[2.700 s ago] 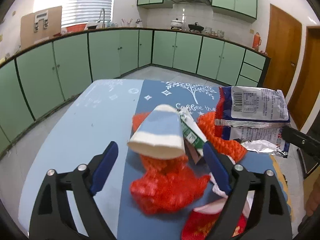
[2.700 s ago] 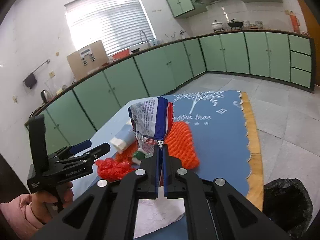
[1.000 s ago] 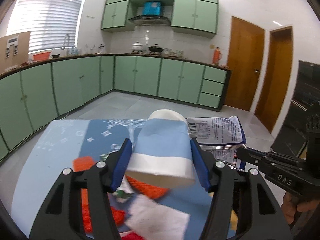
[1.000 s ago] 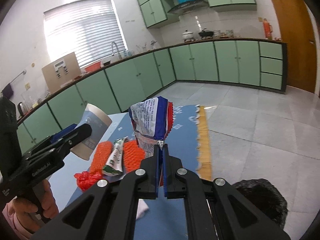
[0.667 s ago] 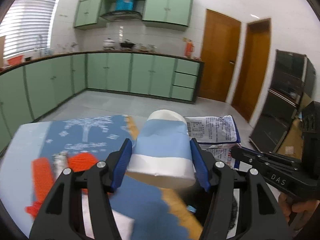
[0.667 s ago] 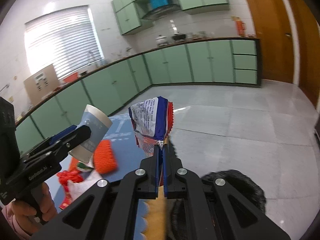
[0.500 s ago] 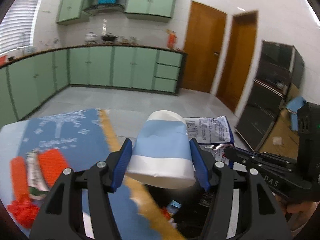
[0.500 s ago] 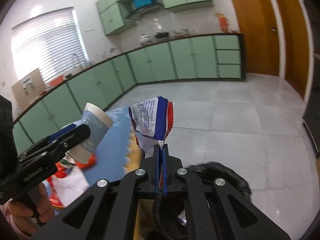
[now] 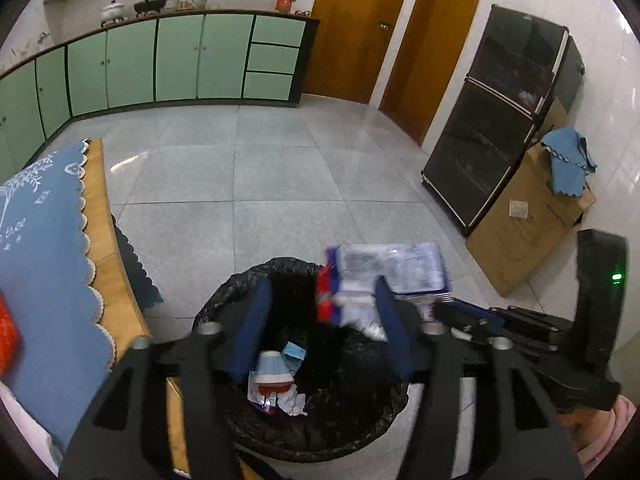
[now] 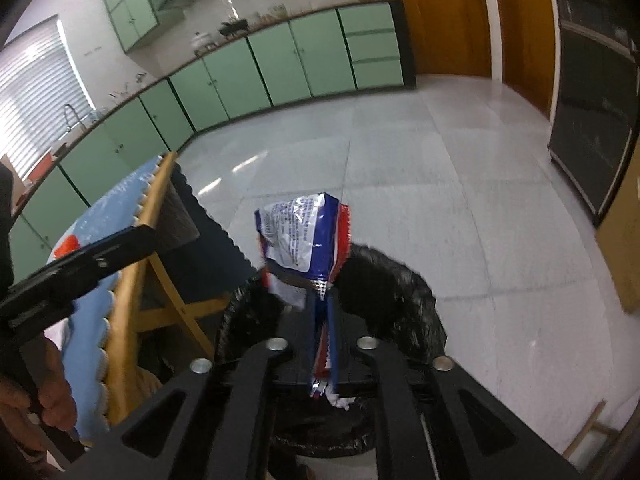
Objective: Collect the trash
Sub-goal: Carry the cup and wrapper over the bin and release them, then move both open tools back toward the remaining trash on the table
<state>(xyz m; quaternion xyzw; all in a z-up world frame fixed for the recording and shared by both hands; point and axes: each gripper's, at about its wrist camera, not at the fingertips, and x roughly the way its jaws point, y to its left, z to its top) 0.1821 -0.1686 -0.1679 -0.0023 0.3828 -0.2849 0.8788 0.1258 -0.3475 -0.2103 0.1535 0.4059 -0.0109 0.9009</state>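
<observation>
The left gripper (image 9: 322, 326) is hanging over the black trash bag (image 9: 240, 280) on the floor, and its fingers (image 9: 251, 326) are standing wide with nothing between them. The paper cup (image 9: 273, 368) is lying inside the bag on top of other scraps. The right gripper (image 10: 323, 344) is pointing down at the same bag. Its fingers have just been opening a little, and the snack wrapper (image 10: 306, 240) is standing loose in the narrow gap, not pinched.

What could go wrong: the wrapper is light and flat, so it may flutter and land on the floor beside the bag, or stick to a finger and not fall at all. More trash, like the orange net (image 9: 8, 334), is waiting on the tabletop (image 9: 52, 280), so the job looks only partly done.

A second ago the left fingers were squeezing the cup above the tabletop. Now the cup is down in the bag. Back then the right fingers were pressed tight on the wrapper.
</observation>
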